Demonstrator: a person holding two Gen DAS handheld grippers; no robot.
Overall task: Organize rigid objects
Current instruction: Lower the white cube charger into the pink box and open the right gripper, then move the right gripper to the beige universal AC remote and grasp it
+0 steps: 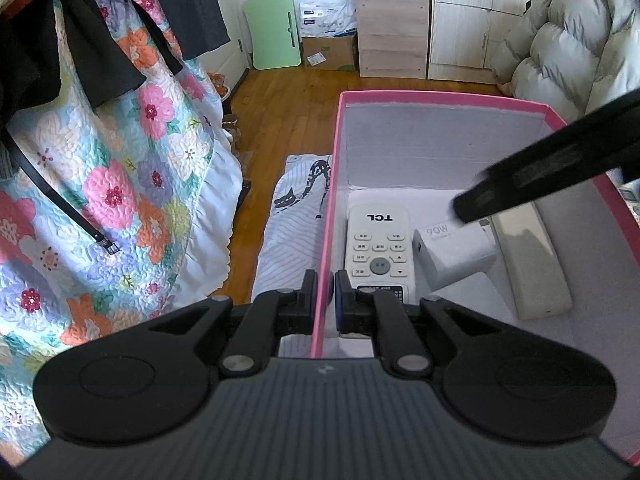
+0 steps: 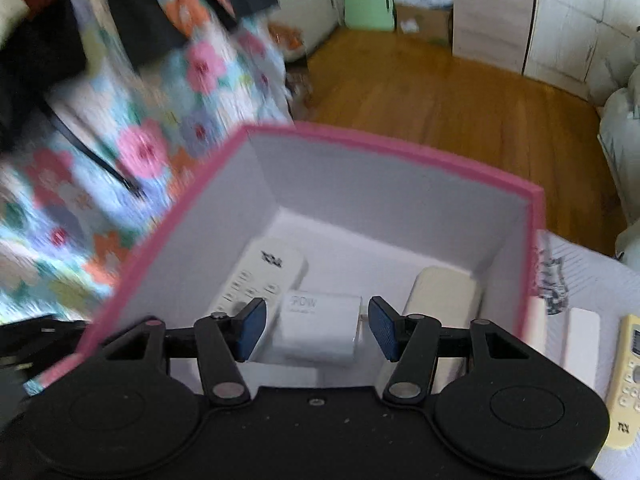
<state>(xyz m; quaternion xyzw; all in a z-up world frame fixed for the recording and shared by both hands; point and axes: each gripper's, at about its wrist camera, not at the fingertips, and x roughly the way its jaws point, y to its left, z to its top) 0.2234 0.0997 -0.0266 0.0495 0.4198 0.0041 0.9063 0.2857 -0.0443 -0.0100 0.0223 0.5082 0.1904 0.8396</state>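
Left wrist view: the left gripper [image 1: 326, 296] pinched the pink box [image 1: 440, 98] wall; a slip could tip it. Right wrist view: the right gripper [image 2: 317, 328], fingers spread, straddled the white charger [image 2: 320, 330] inside, risking nudging the TCL remote [image 2: 260, 280].

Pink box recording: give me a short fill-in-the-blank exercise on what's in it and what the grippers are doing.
1. The left gripper is shut on the ____ of the pink box.
2. The remote in the box reads ____.
3. The white charger lies ____ the right gripper's open jaws, ungripped.

Missing words: wall; TCL; between
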